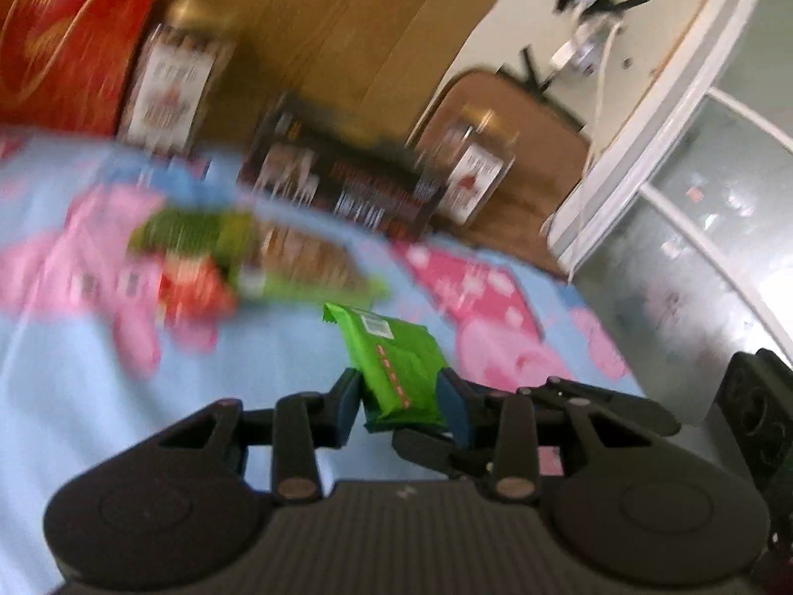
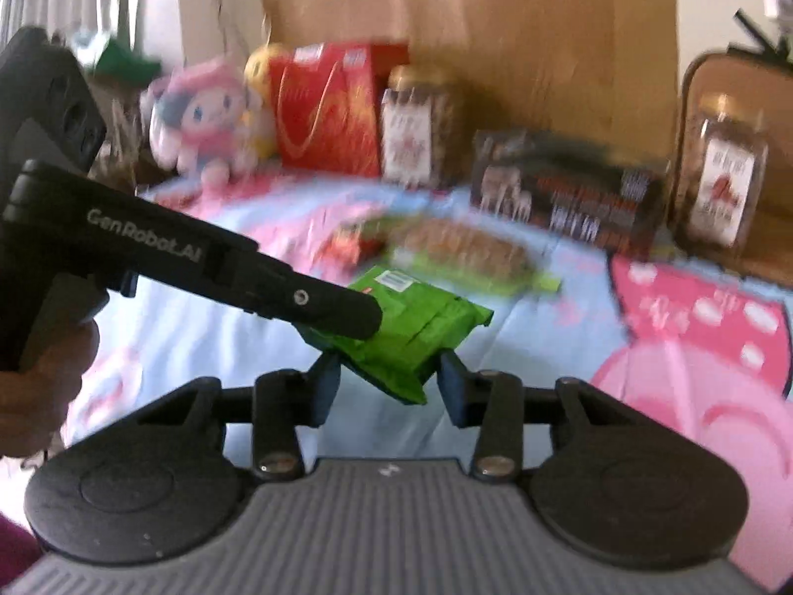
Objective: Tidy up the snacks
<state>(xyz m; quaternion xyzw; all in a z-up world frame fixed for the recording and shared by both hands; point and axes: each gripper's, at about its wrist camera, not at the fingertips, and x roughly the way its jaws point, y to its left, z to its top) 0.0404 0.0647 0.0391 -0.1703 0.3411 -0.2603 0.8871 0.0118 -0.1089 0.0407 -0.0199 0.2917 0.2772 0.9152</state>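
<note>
A small green snack packet [image 1: 396,367] is gripped between the fingers of my left gripper [image 1: 399,404], held above the blue and pink cloth [image 1: 74,396]. The same green packet [image 2: 411,332] lies between the fingers of my right gripper [image 2: 389,386], which stand at its two sides; whether they press it I cannot tell. The left gripper's finger [image 2: 327,305] covers the packet's left end in the right wrist view. A blurred pile of snack packets [image 1: 238,258] lies further back on the cloth; it also shows in the right wrist view [image 2: 446,248].
At the back stand a red gift box [image 2: 327,109], two clear jars [image 2: 421,129] [image 2: 723,183], a dark snack box [image 2: 570,193] and a plush doll [image 2: 198,114]. A wooden board [image 1: 347,25] rises behind them. A white cabinet [image 1: 694,173] stands at right.
</note>
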